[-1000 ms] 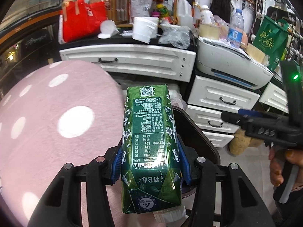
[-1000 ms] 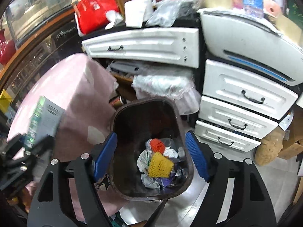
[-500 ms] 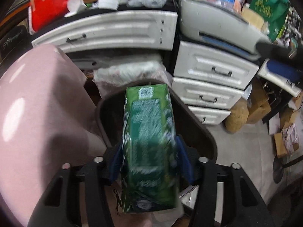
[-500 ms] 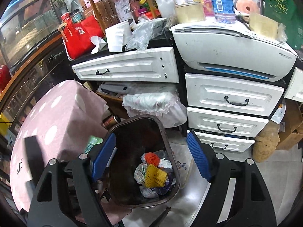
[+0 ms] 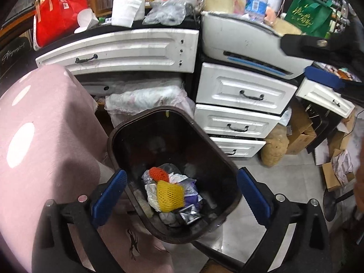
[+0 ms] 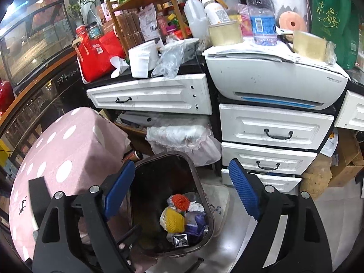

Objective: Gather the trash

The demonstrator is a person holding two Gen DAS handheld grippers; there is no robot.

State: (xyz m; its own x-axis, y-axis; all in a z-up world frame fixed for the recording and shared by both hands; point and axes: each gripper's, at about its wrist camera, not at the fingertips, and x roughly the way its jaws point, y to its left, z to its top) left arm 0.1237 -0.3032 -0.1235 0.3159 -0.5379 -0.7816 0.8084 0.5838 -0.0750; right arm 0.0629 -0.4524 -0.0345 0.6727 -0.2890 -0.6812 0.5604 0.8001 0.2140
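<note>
Hanging over the bin point(image 5: 175, 122), the left hand-held gripper point(image 5: 179, 195) has its blue pads point(image 5: 109, 195) spread wide, one on each side of the bin's rim, with nothing between them; its jaws have just been opening. No green carton shows in either view. Down in the bin lies a heap of trash: a yellow net point(image 5: 169, 195), an orange net point(image 5: 159, 174), white crumpled wrappers point(image 5: 179, 178), a purple bag point(image 5: 193, 196) and a silver foil pack point(image 5: 190, 213).

In the right wrist view, the right hand-held gripper point(image 6: 182, 191) is also spread, empty, and has just been opening a little further. It looks down on the same bin point(image 6: 193, 166), where the yellow net point(image 6: 174, 221) sits just below the orange net point(image 6: 180, 201), touching it.

The bin stands on the floor point(image 5: 284, 177), just beside a pink dotted cloth point(image 5: 41, 147) on its left and close in front of white drawers point(image 5: 243, 95). A wrapped white bundle point(image 5: 145, 100) lies just behind the bin under the counter point(image 5: 127, 50). On the counter stand a red bag point(image 5: 56, 16), a paper roll point(image 5: 128, 9) and a clear plastic bag point(image 5: 166, 13). A printer point(image 5: 245, 38) sits on the drawers, carrying a water bottle point(image 5: 256, 2); a green bag point(image 5: 307, 13) is at far right. At the right edge of the left wrist view, part of the right gripper's dark body crosses in front of the printer.
</note>
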